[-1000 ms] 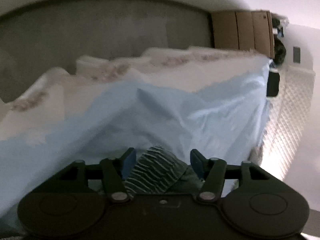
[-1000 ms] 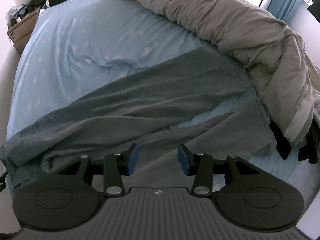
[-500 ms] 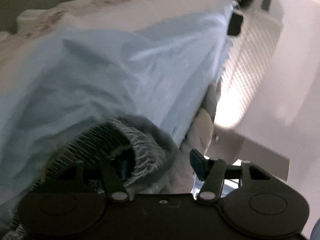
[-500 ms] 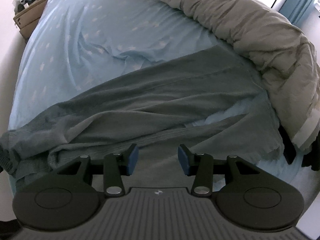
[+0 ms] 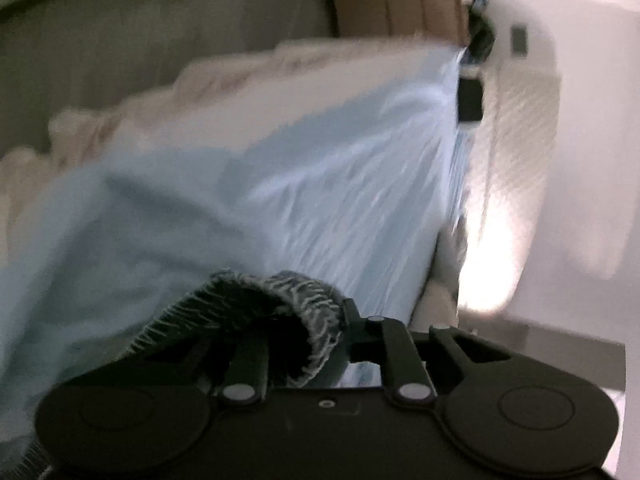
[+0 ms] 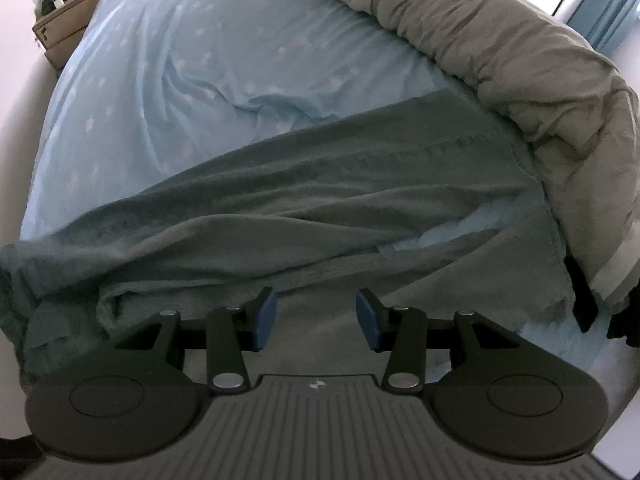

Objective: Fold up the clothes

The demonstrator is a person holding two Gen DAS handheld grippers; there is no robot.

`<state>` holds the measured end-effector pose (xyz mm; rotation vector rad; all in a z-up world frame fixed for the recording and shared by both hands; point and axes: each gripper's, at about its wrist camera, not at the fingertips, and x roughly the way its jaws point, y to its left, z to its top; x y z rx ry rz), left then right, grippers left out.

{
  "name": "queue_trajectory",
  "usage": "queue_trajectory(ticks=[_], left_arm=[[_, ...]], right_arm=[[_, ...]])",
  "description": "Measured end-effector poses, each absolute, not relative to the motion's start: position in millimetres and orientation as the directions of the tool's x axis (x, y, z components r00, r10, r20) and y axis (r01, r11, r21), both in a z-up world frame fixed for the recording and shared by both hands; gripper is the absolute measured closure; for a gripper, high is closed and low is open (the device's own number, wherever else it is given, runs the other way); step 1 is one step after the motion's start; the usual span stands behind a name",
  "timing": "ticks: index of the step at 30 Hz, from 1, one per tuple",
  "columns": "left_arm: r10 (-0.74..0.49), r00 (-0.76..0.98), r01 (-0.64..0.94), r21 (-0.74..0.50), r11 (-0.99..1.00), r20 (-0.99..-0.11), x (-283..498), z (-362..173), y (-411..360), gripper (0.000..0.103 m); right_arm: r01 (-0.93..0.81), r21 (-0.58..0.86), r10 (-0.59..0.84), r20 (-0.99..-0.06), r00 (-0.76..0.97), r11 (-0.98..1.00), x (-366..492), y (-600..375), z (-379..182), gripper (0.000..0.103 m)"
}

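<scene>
Right now the left gripper (image 5: 308,336) is clenching a bunched, frayed end of the grey-green garment (image 6: 304,200), the cloth wadded over its left finger while the right finger (image 5: 350,320) is showing bare beside it; that view is blurring, so how deep the bite goes is hard to tell. Nearest in the other view, the right gripper (image 6: 316,314) is hovering released, its blue pads (image 6: 266,314) standing apart over the garment's near edge and grasping nothing.

Further out, the garment is lying across the blue star-print bed sheet (image 6: 160,80) in long diagonal ridges, one layer gaping open to show sheet beneath. Beyond it the grey duvet (image 6: 500,48) is crowding, perhaps overlapping, the garment's far right corner.

Likely troubles: with only one end gripped, a pull is probably going to drag the cloth sideways and deepen the ridges instead of flattening them. A shallow pinch on that wad could be slipping free. The duvet may be snagging the far corner, and a low right closure could be catching the sheet too.
</scene>
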<state>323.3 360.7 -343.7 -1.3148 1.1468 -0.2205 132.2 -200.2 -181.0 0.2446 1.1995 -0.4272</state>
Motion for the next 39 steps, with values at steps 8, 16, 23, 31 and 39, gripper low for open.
queue_trajectory(ticks=[8, 16, 23, 31, 39], left_arm=[[-0.532, 0.381, -0.508, -0.652, 0.564, -0.757, 354.4, -366.7, 342.4, 0.09], [-0.519, 0.366, -0.454, -0.636, 0.625, -0.772, 339.6, -333.0, 337.5, 0.072], [-0.444, 0.351, -0.357, -0.556, 0.75, -0.825, 311.6, -286.1, 320.4, 0.039], [-0.368, 0.306, -0.261, -0.449, 0.854, -0.878, 270.1, -249.1, 291.1, 0.033], [-0.301, 0.257, -0.165, -0.349, 0.923, -0.918, 229.3, -226.7, 256.7, 0.033]], right_arm=[[0.511, -0.045, -0.217, -0.935, 0.281, 0.858, 102.3, -215.8, -179.6, 0.057], [0.568, -0.014, -0.228, -0.924, 0.308, 0.823, 73.9, -237.0, -174.4, 0.056], [0.589, 0.046, -0.193, -0.922, 0.336, 0.807, 63.0, -259.7, -188.6, 0.056], [0.613, 0.108, -0.169, -0.911, 0.376, 0.783, 52.4, -276.9, -202.5, 0.056], [0.667, 0.16, -0.162, -0.905, 0.394, 0.727, 31.9, -296.2, -216.1, 0.056]])
